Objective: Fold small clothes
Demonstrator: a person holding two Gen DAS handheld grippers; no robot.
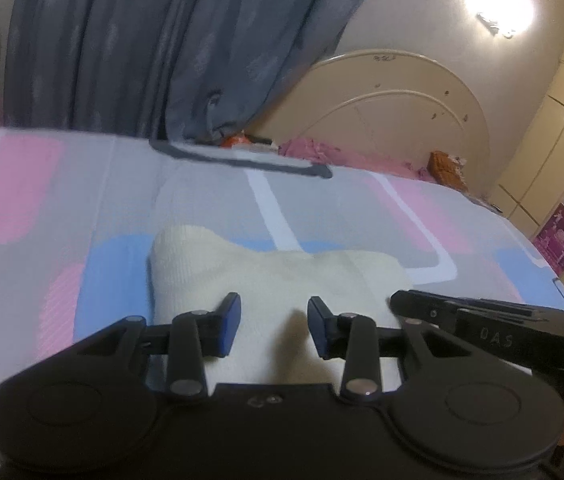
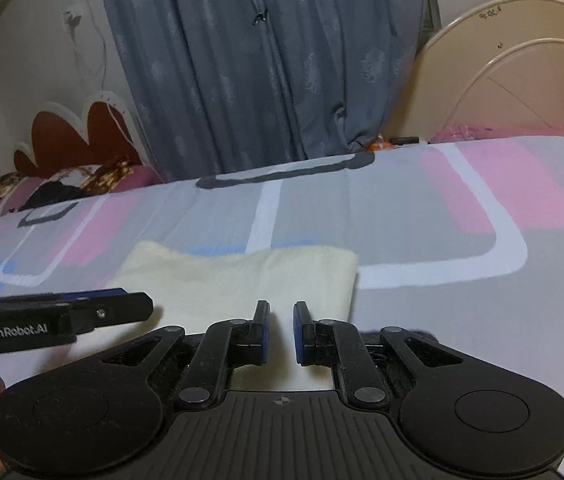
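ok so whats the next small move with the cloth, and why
Probably lower both grippers onto the near edge of the cream cloth and pinch it. It lies flat on the bed, the left gripper and right gripper hover over that edge, and neither holds any fabric.

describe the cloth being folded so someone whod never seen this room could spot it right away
Start at the bed, covered by a grey sheet with pink and blue blocks and white lines. Near its front edge, just ahead of both grippers, lies the cream cloth. It is the only plain, pale, finely knitted piece there, folded flat, with no colour pattern, unlike the sheet beneath it.
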